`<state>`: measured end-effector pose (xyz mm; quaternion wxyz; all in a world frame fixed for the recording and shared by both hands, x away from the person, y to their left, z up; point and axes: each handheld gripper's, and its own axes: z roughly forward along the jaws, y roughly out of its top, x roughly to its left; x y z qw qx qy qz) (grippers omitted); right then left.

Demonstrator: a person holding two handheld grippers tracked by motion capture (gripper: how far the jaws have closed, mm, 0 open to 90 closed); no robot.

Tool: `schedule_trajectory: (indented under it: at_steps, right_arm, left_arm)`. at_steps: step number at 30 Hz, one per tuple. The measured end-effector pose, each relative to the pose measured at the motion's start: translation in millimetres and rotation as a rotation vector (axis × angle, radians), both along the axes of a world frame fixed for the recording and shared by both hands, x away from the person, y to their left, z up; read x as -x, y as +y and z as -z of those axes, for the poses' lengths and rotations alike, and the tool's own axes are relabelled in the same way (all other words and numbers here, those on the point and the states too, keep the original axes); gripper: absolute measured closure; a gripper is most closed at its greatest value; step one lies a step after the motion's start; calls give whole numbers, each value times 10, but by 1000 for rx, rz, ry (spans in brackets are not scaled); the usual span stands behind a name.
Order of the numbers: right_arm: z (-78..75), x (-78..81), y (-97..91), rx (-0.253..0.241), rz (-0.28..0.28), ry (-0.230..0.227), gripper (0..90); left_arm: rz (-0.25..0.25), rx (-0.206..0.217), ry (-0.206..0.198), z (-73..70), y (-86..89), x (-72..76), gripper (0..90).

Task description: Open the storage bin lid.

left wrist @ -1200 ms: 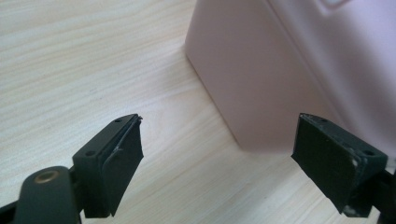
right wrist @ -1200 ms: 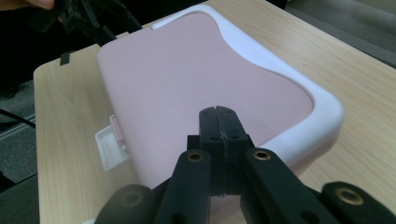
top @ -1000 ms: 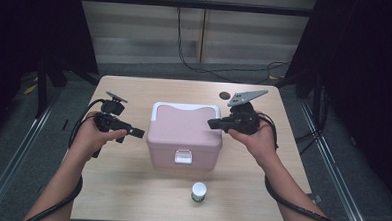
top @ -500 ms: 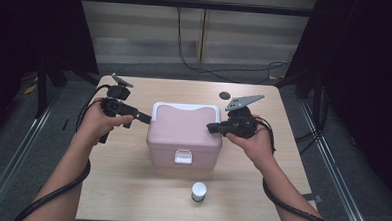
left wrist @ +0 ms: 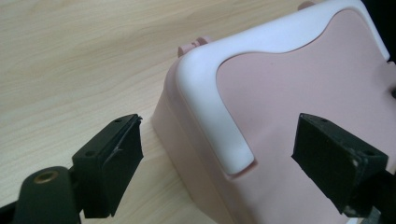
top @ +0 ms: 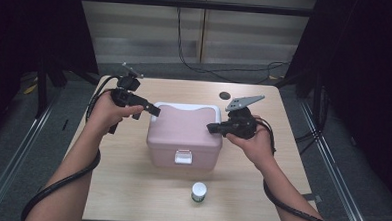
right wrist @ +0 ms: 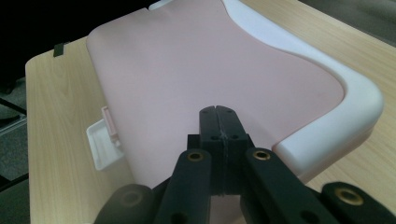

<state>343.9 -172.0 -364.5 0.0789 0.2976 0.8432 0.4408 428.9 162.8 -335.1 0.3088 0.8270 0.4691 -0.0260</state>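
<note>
The released left tool (top: pixel 151 110) straddles the far-left white handle end (left wrist: pixel 219 116) of the pink plastic box (top: pixel 183 132), apparently to lift it, while the clenched right tool (top: pixel 211 127) steadies the lid.

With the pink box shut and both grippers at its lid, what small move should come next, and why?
Probably ease the open left gripper down so its jaws straddle the white handle of the pink box; the handle's left end already lies between them, while the shut right gripper hangs over the lid's right side, seemingly to steady it.
</note>
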Motion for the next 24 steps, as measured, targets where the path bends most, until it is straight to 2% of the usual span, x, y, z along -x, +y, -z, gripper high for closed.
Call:
schedule_trajectory:
  at_steps: [4,9,10,12,14,20,21,24]
  right_arm:
    - [2,3,0,-3,6,3,900]
    - [-10,6,13,13,4,-2,900]
    - [-10,7,13,14,4,-3,900]
    - [-7,7,11,10,4,-2,900]
    - [-2,10,8,5,7,-2,900]
    - [2,4,2,-3,8,6,900]
    - [2,5,2,-2,9,7,900]
    - [1,7,7,1,12,6,900]
  left_arm:
    - [-5,22,4,-1,-47,-43,153]
    - [-2,3,26,69,-105,-88,153]
    - [3,6,20,82,-108,-98,156]
    - [-27,15,9,107,-129,-112,167]
    - [-30,24,1,119,-133,-124,186]
    - [-16,31,20,165,-185,-133,229]
    - [2,22,21,173,-185,-141,234]
    - [-7,30,26,201,-219,-142,252]
